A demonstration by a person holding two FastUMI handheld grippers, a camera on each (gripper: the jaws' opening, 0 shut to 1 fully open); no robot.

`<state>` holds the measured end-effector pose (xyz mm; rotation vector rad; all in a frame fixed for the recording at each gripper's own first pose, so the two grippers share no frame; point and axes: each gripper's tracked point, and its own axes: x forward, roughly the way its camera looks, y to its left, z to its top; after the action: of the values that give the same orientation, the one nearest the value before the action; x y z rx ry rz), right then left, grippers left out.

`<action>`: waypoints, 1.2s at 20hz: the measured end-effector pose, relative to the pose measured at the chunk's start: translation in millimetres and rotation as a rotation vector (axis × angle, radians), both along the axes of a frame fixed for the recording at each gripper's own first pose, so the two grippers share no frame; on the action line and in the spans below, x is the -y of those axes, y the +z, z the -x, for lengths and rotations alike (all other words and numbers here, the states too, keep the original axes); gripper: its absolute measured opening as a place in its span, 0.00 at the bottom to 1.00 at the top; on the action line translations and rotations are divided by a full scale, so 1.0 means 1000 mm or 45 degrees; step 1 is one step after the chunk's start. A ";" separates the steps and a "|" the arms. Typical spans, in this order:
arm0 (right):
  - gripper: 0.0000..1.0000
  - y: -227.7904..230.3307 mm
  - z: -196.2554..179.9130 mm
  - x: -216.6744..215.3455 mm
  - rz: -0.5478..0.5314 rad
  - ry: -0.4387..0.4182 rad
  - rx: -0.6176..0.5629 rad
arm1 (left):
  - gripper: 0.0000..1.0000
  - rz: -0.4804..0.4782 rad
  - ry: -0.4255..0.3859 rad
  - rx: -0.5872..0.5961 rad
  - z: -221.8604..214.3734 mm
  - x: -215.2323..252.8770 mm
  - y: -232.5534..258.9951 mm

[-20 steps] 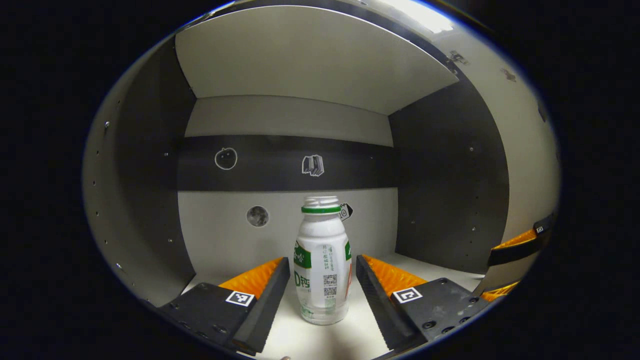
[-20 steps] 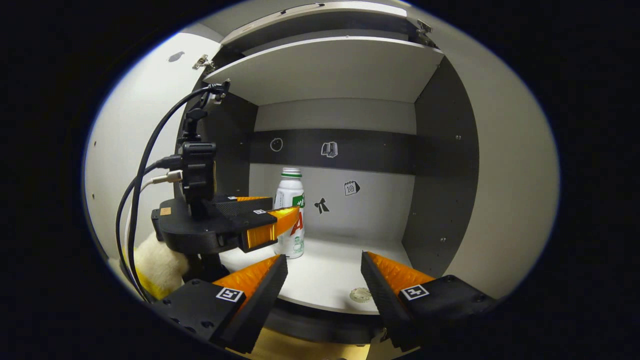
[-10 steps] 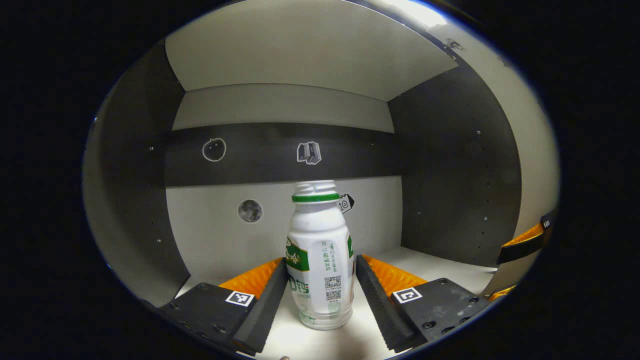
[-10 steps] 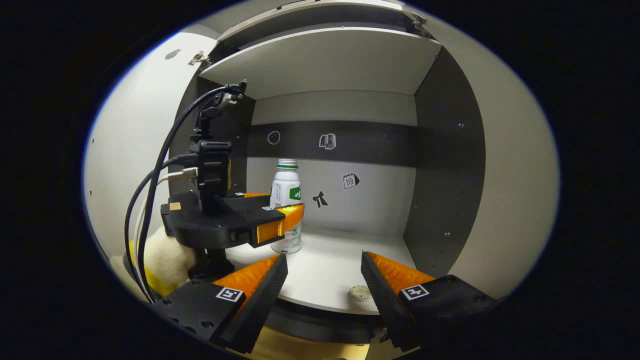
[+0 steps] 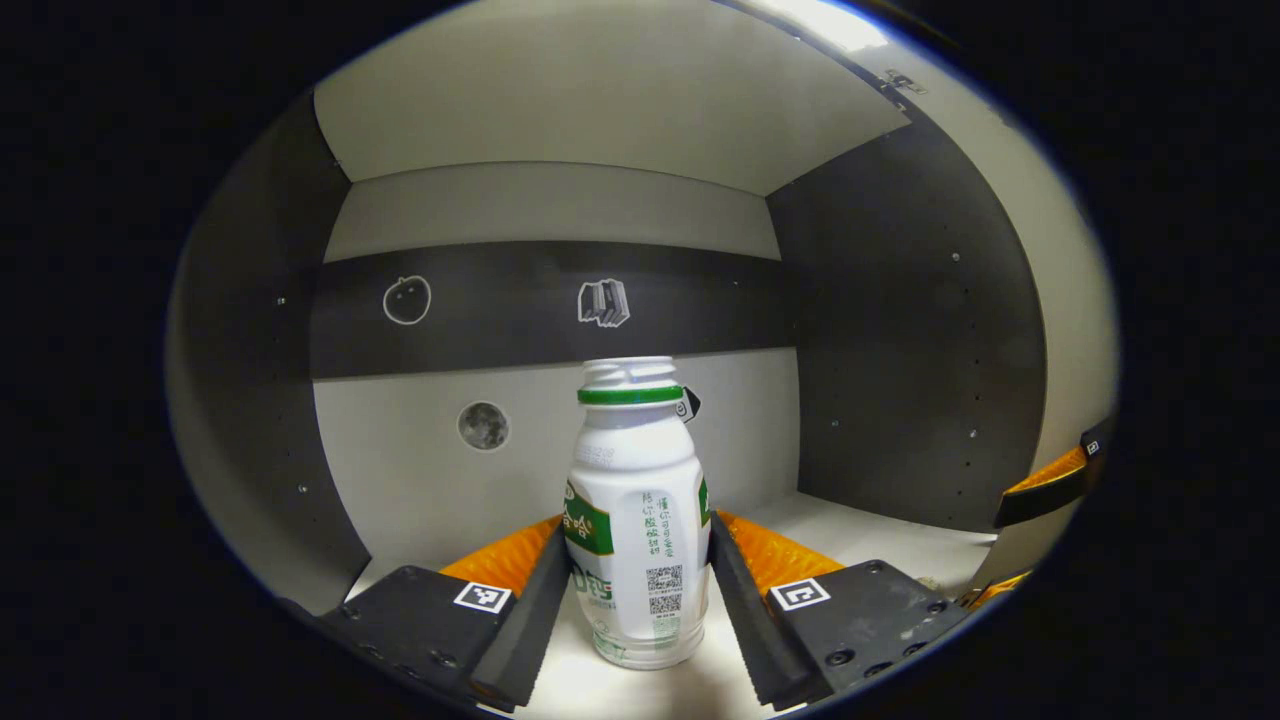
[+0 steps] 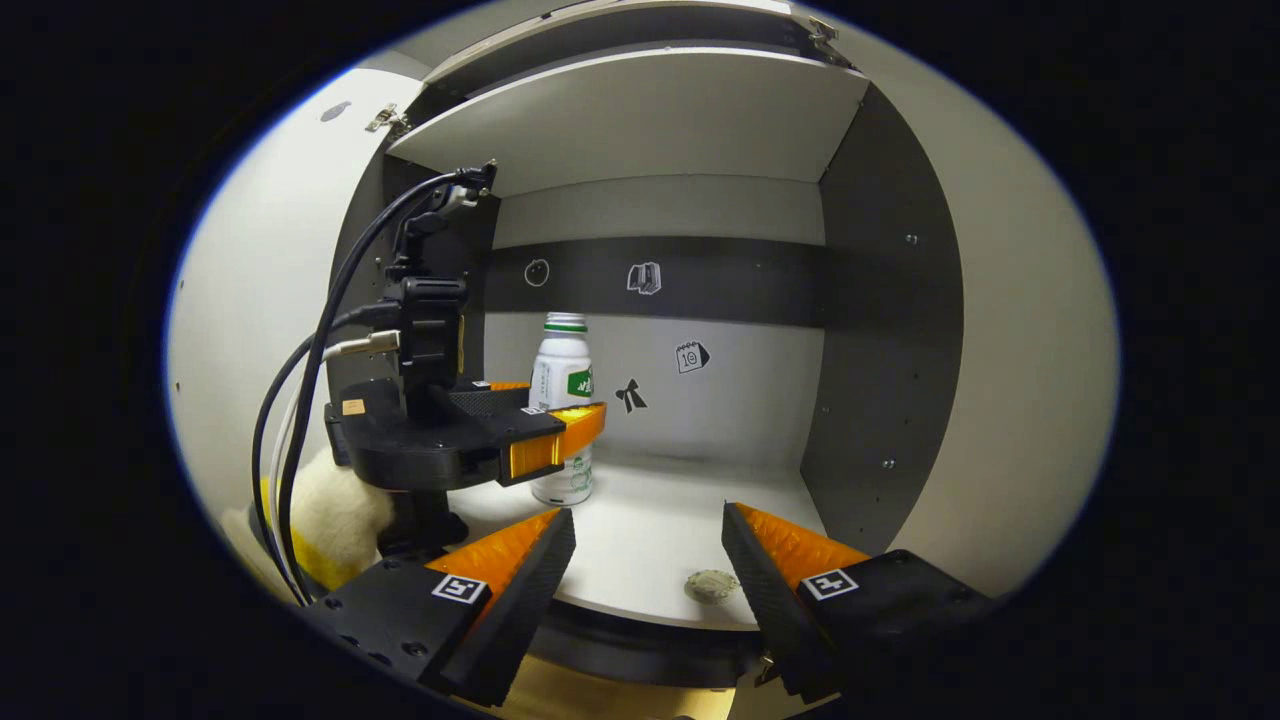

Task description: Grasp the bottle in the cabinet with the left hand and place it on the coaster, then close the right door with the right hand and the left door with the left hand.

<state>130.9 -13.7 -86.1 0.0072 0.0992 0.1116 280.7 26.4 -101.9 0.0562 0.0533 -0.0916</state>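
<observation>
A white bottle with a green neck ring and green label stands upright on the cabinet's white shelf. My left gripper has a finger against each side of its lower body. In the right gripper view the bottle stands at the back left of the shelf, with the left gripper around it. My right gripper hangs open in front of the shelf's edge, holding nothing. A small round pale coaster lies near the shelf's front edge, just left of my right-hand finger.
Both cabinet doors stand open: the left door and the right door. A white upper shelf roofs the compartment. Black cables run from the left gripper. A fluffy white and yellow thing sits below it.
My left gripper moved deeper into the cabinet until the bottle sat between its fingers, then the fingers closed in onto its sides. The right gripper barely moved.
</observation>
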 end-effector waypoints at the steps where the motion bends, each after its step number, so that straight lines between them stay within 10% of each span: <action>1: 0.98 0.001 0.002 -0.001 0.000 0.005 0.006 | 0.79 0.005 -0.006 0.010 0.003 0.002 0.005; 12: 0.98 0.045 0.056 -0.012 0.012 0.001 0.100 | 0.80 0.042 -0.025 0.135 0.091 0.016 0.066; 24: 0.98 0.049 0.164 0.006 0.075 -0.316 0.066 | 0.79 0.007 -0.115 0.147 0.240 0.047 0.065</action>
<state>-33.5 -19.2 -37.4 -0.0419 0.0490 -0.1392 40.8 -20.1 -37.0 0.0581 -0.0647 -0.1787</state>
